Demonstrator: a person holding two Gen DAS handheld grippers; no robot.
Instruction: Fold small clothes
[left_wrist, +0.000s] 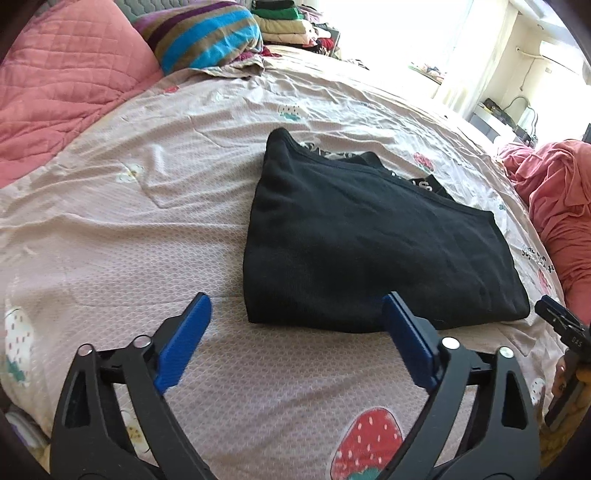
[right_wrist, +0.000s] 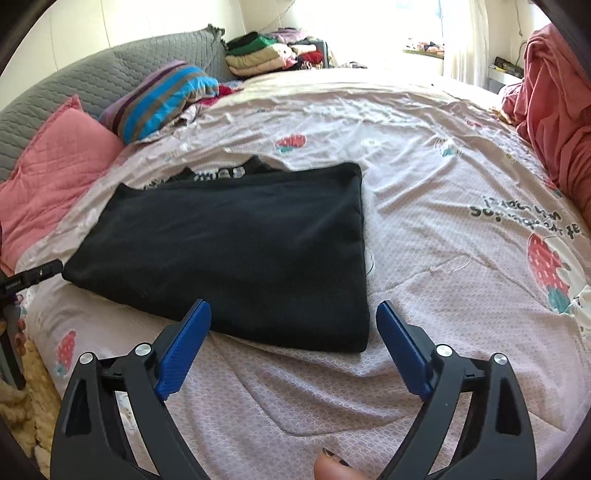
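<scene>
Both my grippers, left gripper (left_wrist: 295, 314) and right gripper (right_wrist: 293, 319), stand wide apart and hold nothing; the black garment (left_wrist: 369, 243) lies folded at frame centre, just above them, long axis sideways.

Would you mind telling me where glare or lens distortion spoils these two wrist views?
Left wrist view: the window at top right is blown out to white, and the bedsheet bows like a dome. Right wrist view: the same glare washes out the window, the bed's far edge curves strongly, and the black garment shows almost no fabric detail. Both views have dark corners from the fisheye.
</scene>
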